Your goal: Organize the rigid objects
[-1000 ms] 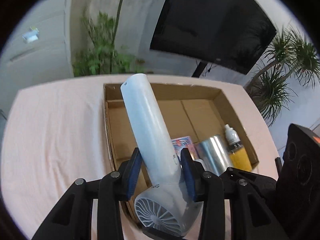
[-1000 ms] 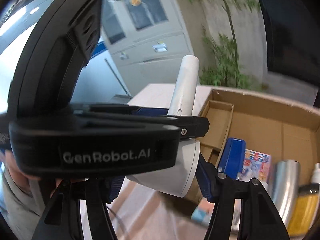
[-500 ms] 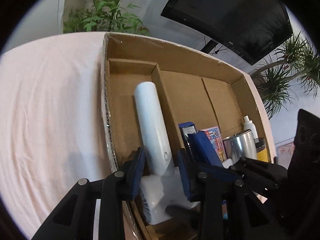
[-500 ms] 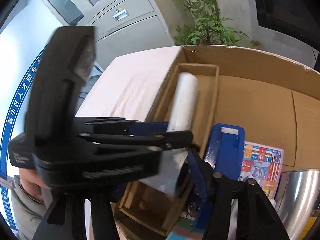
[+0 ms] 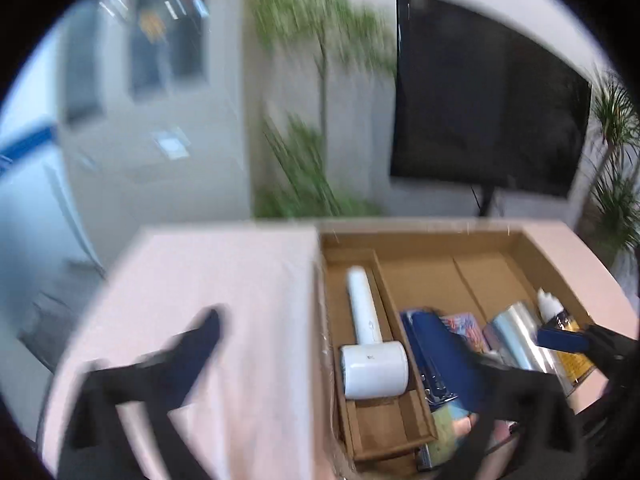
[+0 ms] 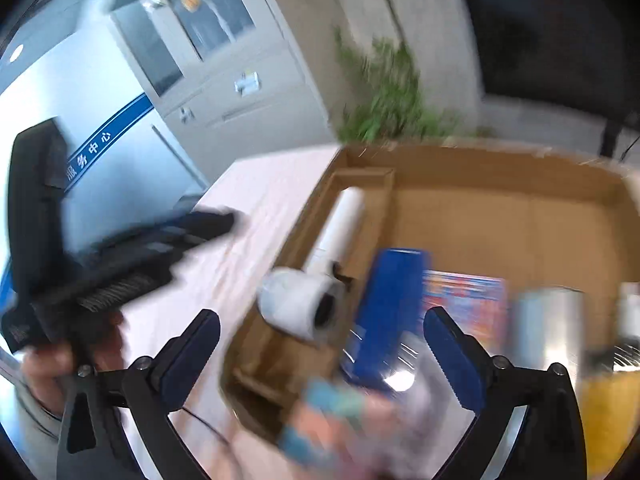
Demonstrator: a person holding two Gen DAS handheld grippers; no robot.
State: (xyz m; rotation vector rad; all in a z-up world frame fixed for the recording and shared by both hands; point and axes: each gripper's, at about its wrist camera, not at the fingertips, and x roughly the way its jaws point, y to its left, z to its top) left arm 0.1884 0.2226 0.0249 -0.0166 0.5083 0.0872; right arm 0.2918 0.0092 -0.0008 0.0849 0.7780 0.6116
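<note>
Black left tool spread, empty; right tool spread, empty too. White hair dryer lies in narrow 9 o'clock compartment of cardboard box on pink surface. That placement looks done; blue item, silver can already inside.

A large dark screen is seen mounted behind the worktop, which is covered in pale pink cloth. Green plants are seen against the wall, blurred. Grey cabinets with glass doors are seen beside a wall with a blue stripe bearing white characters.
</note>
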